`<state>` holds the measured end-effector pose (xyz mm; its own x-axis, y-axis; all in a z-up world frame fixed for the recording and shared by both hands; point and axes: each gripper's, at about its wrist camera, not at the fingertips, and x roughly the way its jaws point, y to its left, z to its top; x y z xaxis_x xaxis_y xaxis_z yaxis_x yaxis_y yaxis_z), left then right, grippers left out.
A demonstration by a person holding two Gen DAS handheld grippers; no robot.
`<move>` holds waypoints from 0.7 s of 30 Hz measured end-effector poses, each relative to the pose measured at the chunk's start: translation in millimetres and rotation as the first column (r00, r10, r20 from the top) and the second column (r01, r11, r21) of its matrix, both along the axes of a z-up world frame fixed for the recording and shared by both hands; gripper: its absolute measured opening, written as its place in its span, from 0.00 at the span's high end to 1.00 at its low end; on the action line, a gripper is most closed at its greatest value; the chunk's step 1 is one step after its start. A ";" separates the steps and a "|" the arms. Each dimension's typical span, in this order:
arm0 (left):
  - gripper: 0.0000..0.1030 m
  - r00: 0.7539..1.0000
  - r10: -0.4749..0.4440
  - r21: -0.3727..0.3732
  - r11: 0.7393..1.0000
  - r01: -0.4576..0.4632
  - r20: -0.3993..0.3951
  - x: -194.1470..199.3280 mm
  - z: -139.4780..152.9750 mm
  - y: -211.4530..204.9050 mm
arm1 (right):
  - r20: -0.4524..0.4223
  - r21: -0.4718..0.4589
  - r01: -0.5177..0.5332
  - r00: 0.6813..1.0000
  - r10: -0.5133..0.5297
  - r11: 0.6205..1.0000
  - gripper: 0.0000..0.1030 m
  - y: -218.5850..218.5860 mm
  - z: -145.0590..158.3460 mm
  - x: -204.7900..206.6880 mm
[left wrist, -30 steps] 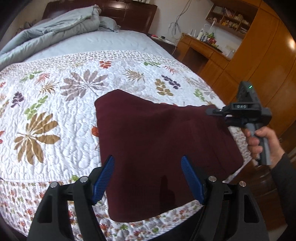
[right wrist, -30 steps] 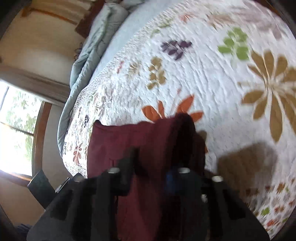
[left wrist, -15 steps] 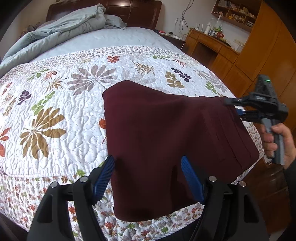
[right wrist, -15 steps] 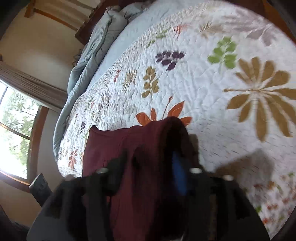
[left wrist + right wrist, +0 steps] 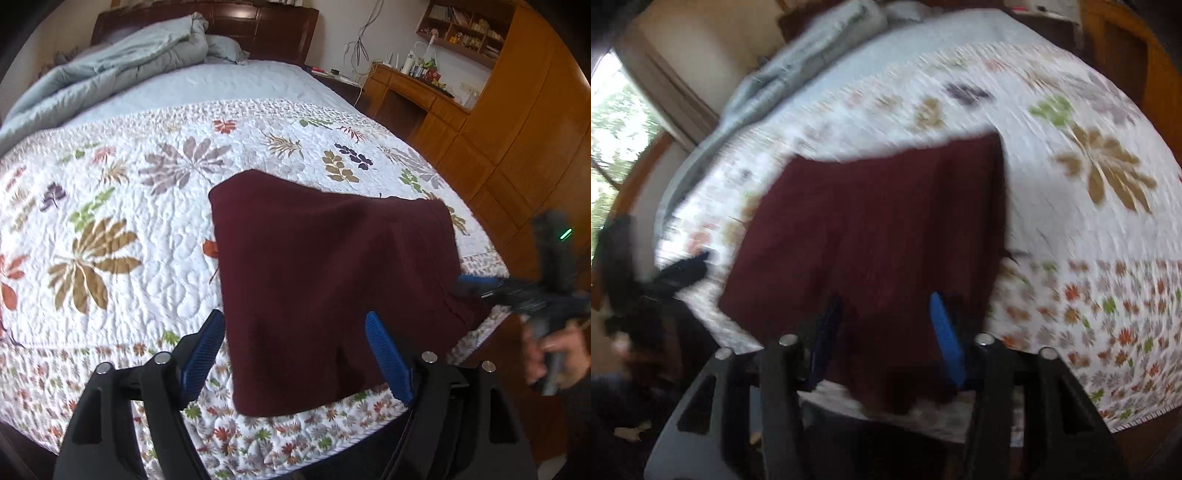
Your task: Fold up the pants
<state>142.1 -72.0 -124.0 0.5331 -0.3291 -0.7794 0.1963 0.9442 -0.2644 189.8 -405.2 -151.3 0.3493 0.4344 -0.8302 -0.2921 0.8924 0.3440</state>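
Note:
The dark maroon pants (image 5: 325, 273) lie folded flat on the floral quilt (image 5: 122, 221) near the bed's corner. They also show in the blurred right wrist view (image 5: 871, 229). My left gripper (image 5: 295, 332) is open and empty, hovering above the near edge of the pants. My right gripper (image 5: 886, 321) is open and empty above the pants' near edge. It shows in the left wrist view (image 5: 476, 282) at the pants' right edge, apart from the cloth. The left gripper shows blurred in the right wrist view (image 5: 687, 267).
A grey-blue duvet (image 5: 103, 77) is bunched at the headboard (image 5: 255, 29). A wooden desk (image 5: 413, 96) and wardrobe (image 5: 524, 122) stand right of the bed. The bed's edge (image 5: 491, 325) runs close to the pants' right side.
My right gripper let go of the pants' raised edge, opened and pulled back. The cloth dropped flat onto the quilt. My left gripper stayed open in place.

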 end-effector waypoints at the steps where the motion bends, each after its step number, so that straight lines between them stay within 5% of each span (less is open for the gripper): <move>1: 0.23 1.000 -0.001 -0.045 0.999 0.001 -0.010 0.1 -0.1 8.6 | -0.005 0.025 0.002 1.000 -0.001 1.000 0.64 -6.4 -6.1 1.0; 5: 0.19 0.997 0.016 -0.230 0.973 -0.032 -0.071 7.6 -5.3 47.9 | -0.061 0.171 0.066 0.997 -0.056 0.983 0.69 -37.5 3.8 4.2; 7: 0.18 0.992 0.036 -0.320 0.945 -0.074 -0.121 16.0 -11.2 71.0 | -0.082 0.231 0.131 0.990 -0.115 0.964 0.37 -58.7 11.8 6.5; 11: 0.16 0.975 0.013 -0.452 0.885 -0.115 -0.221 41.3 -26.8 100.3 | -0.213 0.379 0.226 0.965 -0.153 0.897 0.14 -96.7 8.5 20.9; 15: 0.12 0.937 -0.047 -0.525 0.837 -0.152 -0.347 63.9 -50.3 105.0 | -0.334 0.450 0.255 0.937 -0.103 0.856 0.11 -99.8 -4.7 37.9; 21: 0.11 0.904 -0.076 -0.541 0.821 -0.182 -0.420 84.1 -66.5 101.8 | -0.442 0.376 0.229 0.896 -0.043 0.898 0.10 -79.9 -24.3 58.1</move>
